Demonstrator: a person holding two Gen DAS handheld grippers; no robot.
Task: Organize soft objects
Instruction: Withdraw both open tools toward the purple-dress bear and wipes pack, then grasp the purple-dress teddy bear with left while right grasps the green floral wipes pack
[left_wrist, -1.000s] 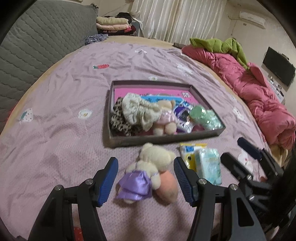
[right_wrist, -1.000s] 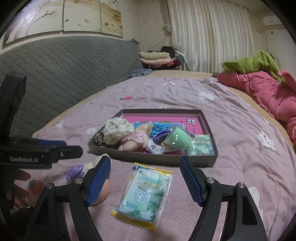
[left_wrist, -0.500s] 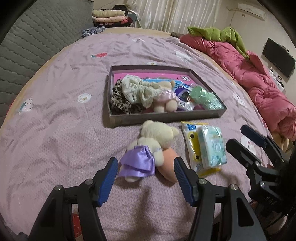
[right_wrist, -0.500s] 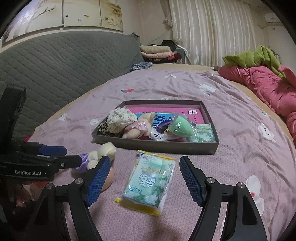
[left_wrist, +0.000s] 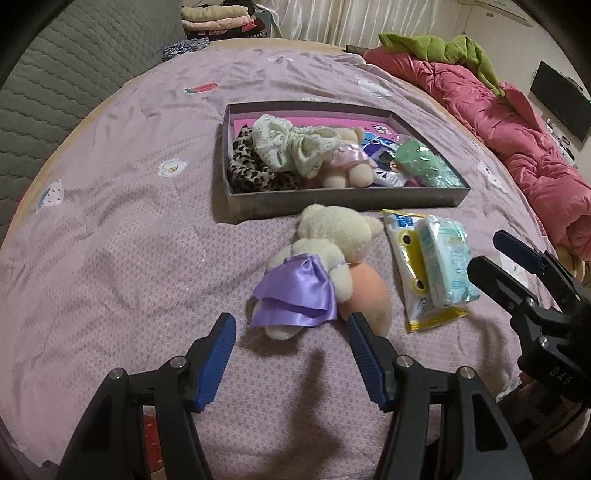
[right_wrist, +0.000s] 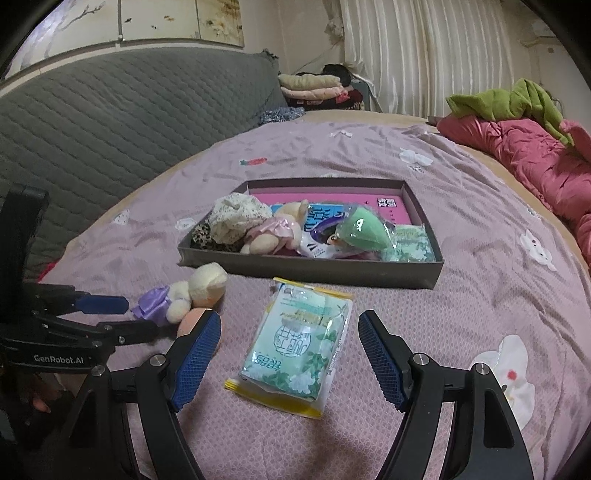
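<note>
Two tools hang above a bed covered in a mauve patterned sheet (left_wrist: 110, 229), each with its blue-padded fingers spread wide and pinching nothing. Just ahead of the left tool (left_wrist: 290, 352) lies a cream plush bear in a shiny purple skirt (left_wrist: 317, 258), its feet toward the tool and its head toward the tray; tucked against its right side and touching it is a peach egg-shaped sponge (left_wrist: 371, 295), which sits just in front of the tool's right finger. The right tool (right_wrist: 290, 356) is poised over a pale green tissue pack lying on a flat yellow-edged plastic packet (right_wrist: 299, 339), both resting on the sheet between the spread fingers' line and the tray. Beyond these things stands a shallow dark grey rectangular tray with a pink floor (right_wrist: 310, 269), flat on the bed. Inside it, at the left end, a leopard-print fabric piece (left_wrist: 255, 173) sits under a cream lace scrunchie (left_wrist: 291, 144); beside them lies a small plush bear in a pink skirt (left_wrist: 343, 162), then a mint green teardrop sponge in clear wrapping (right_wrist: 364, 229) over some printed packets. Along the far right edge of the bed is a rumpled pink quilt (right_wrist: 524, 155) with a green garment (right_wrist: 513, 99) draped on it.
</note>
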